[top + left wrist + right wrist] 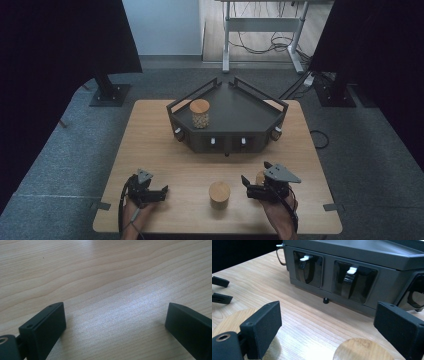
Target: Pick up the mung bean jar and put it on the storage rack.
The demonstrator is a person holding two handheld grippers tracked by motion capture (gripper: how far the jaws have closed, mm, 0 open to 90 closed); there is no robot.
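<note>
A wood-lidded jar (pixel 219 194) stands on the counter (pixel 150 145) between the left claw (pixel 161 192) and right claw (pixel 245 186), both with jaws apart and empty; it looks rigid, smooth-sided and breakable (probably glass), best gripped across its body below the lid, while a matching jar (pixel 200 113) sits farther off on the dark tray (pixel 240 107).

A dark tray (pixel 250 112) stands on the wooden table (pixel 155 150).
</note>
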